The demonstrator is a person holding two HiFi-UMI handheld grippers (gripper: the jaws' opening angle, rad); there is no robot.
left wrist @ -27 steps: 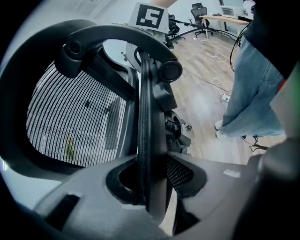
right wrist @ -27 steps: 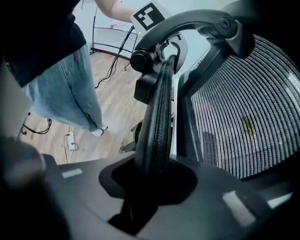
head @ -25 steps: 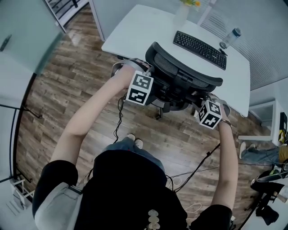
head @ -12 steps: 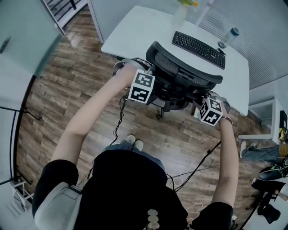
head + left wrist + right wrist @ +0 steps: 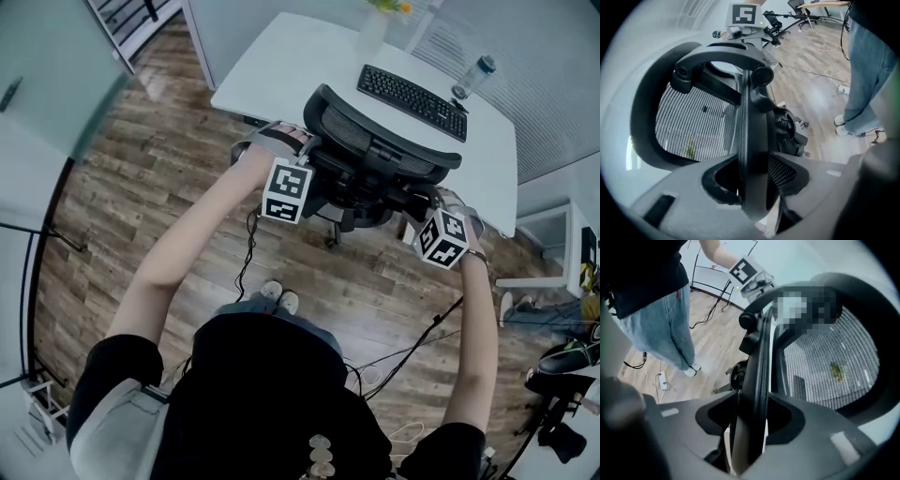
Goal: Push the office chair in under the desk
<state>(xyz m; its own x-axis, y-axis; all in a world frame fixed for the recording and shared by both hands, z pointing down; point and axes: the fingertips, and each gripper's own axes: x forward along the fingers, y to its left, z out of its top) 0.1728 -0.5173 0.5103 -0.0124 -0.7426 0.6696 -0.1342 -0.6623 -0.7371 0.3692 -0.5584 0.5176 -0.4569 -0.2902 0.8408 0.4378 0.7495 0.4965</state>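
Note:
The black mesh-backed office chair (image 5: 375,155) stands with its back at the white desk (image 5: 300,66), its seat under the desktop. My left gripper (image 5: 309,169) is at the left edge of the chair back, my right gripper (image 5: 424,204) at the right edge. In the left gripper view the back's frame edge (image 5: 752,136) runs between the jaws of the left gripper (image 5: 752,187) with dark gaps on both sides. The right gripper (image 5: 747,427) straddles the other frame edge (image 5: 757,376) the same way. Both pairs of jaws have just been opening and no longer press on the frame.
A black keyboard (image 5: 412,101), a water bottle (image 5: 472,77) and a vase (image 5: 378,33) stand on the desk. Cables (image 5: 248,253) trail over the wood floor by the person's feet (image 5: 279,297). A glass partition (image 5: 47,84) is at the left, dark gear (image 5: 562,394) at the right.
The left gripper's marker cube has tipped and slid slightly left and down from the chair back. The right cube shifted a little to the right. The chair has stayed in place.

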